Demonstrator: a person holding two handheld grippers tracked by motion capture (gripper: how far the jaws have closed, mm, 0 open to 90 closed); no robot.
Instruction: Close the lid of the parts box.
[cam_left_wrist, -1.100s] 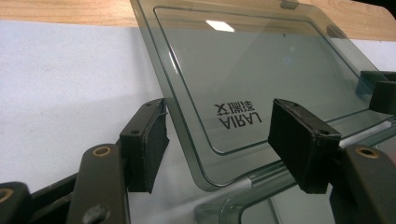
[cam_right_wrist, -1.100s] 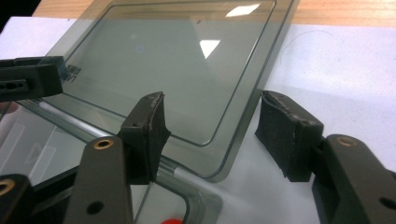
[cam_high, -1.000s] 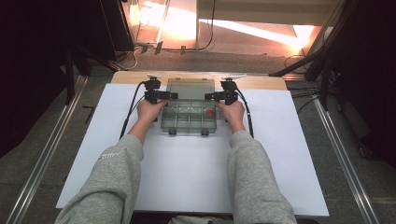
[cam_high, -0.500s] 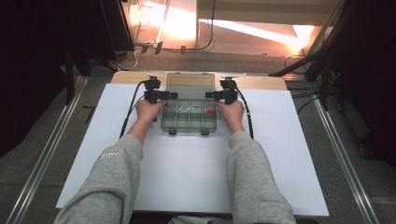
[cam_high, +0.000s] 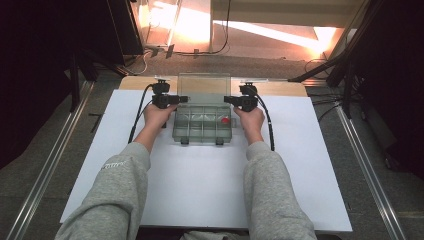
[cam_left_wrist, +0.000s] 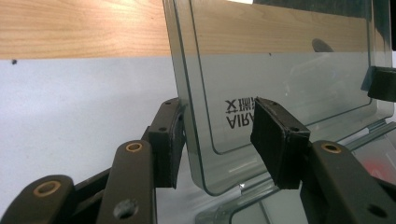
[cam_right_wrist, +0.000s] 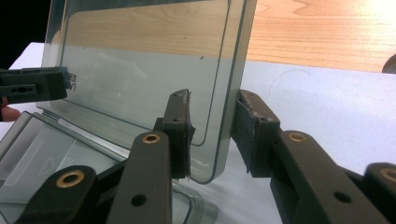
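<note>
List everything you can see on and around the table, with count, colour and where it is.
Compartment box: one, clear greyish plastic, far middle of the white table top, two dark latches on its near edge.
Box lid: one, clear, raised upright at the box's far side, dark lettering near its left edge.
Small red piece: one, red, in a right-hand compartment of the box.
White table top: one, white, under the box.
Wooden strip: one, light wood, along the table's far edge.
Left gripper: one, black, jaws straddling the lid's left edge, closing just now, the outer pad at the lid and the inner one clear of it.
Right gripper: one, black, jaws straddling the lid's right edge, closing just now, gaps visible.
Sleeves: two, grey, from the near edge.
</note>
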